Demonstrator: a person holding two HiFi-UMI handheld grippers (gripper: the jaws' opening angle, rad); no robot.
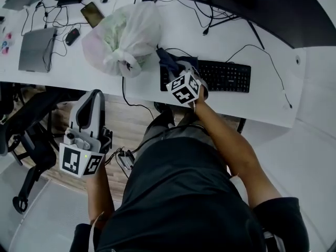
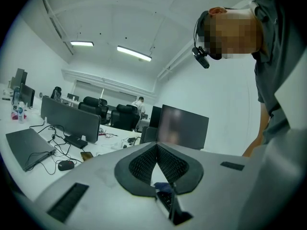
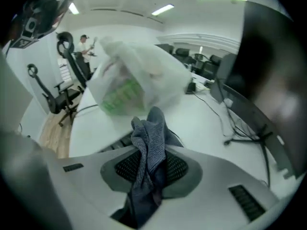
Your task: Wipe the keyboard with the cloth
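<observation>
- The right claw [image 1: 172, 67] hangs over the white desk [image 1: 157, 88], at 12 o'clock from the middle of the head view. It tilts downward, and its marker cube faces the camera.
- In the right gripper view, the right claw [image 3: 150, 163] is clamped on the cloth [image 3: 149, 140]. The blue-grey knitted fabric is bunched between the two dark ribbed pads [image 3: 175, 169]; it rises above the tips and trails down below them.
- The cloth [image 1: 168, 61] sits at the 9 o'clock end of the black keyboard [image 1: 227, 76]. Whether it is pressing on the keys cannot be told.
- The keyboard lies flat near the desk's front edge and runs toward 3 o'clock from the right claw. A thin cable curves away from its far side.
- A knotted white plastic bag [image 1: 123, 35], with green showing through, stands at 10 o'clock from the right claw, just beside the cloth. It looks blurred in the right gripper view [image 3: 132, 80].
- The left claw [image 1: 93, 97] is off the desk at 8 o'clock, held over the wooden floor [image 1: 131, 125], well apart from the keyboard.
- In the left gripper view, the left claw [image 2: 157, 147] has its pads meeting at the tips with nothing pinched between them.
- Toward 10 o'clock on the desk lie a closed grey laptop [image 1: 37, 49], a black mouse [image 1: 72, 35] and a phone [image 1: 92, 13].
- A dark monitor [image 1: 252, 4] stands at 1 o'clock, behind the keyboard.
</observation>
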